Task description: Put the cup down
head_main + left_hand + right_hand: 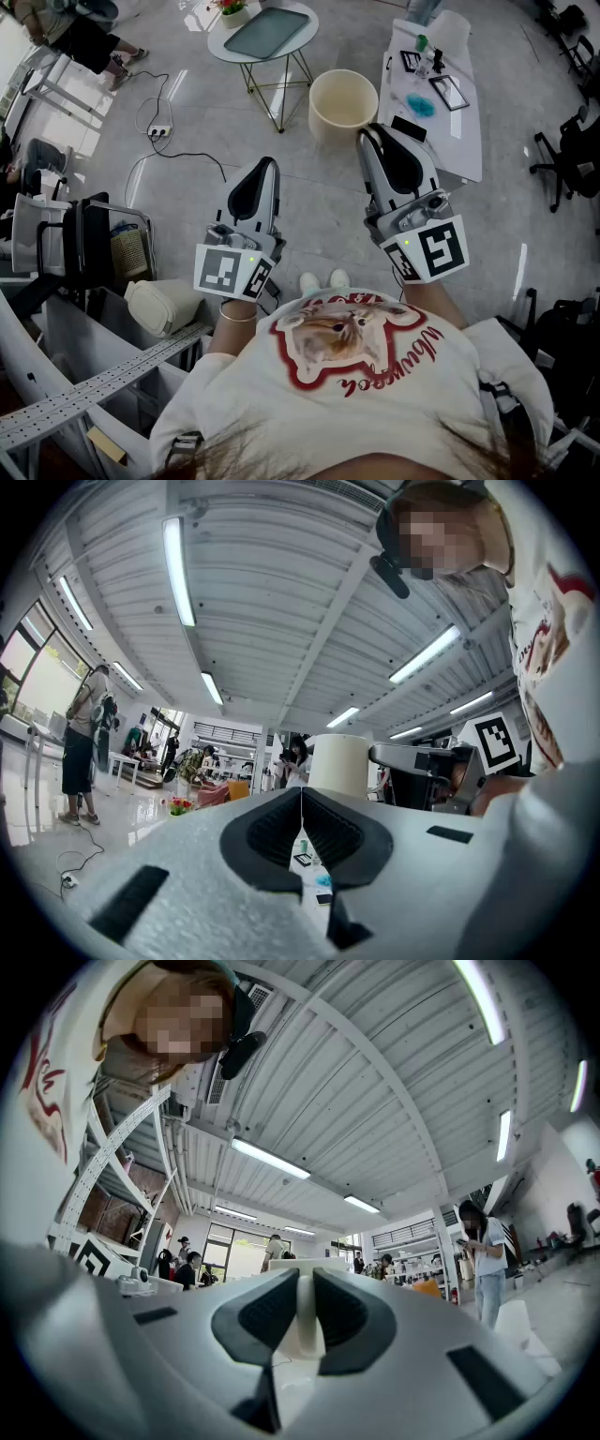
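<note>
R gripper has its jaws only narrowly apart, pinched on the thin wall of the cup, w/ one pad inside the rim and one outside. L gripper is closed w/ nothing between its pads and hangs idle alongside. The cup hangs off the R jaw tips over the floor, just beside the left edge of the white table. It's prob. not resting on anything, though the head view alone doesn't settle that. Risks: the grip is on one side of the rim only, so the cup can swing or tilt about the pads and slip if the wrist rolls. Letting go before the base touches down would drop it, and it could tip or roll. Lowering too near the table edge could knock the wall against it. The cup is a big cream cylinder, open-topped, matte and thin-walled, maybe plastic or paper, likely light and a bit flexible. The pads are dark ribbed rubber in pale grainy shells. The floor is glossy grey tile, hard and slick.
</note>
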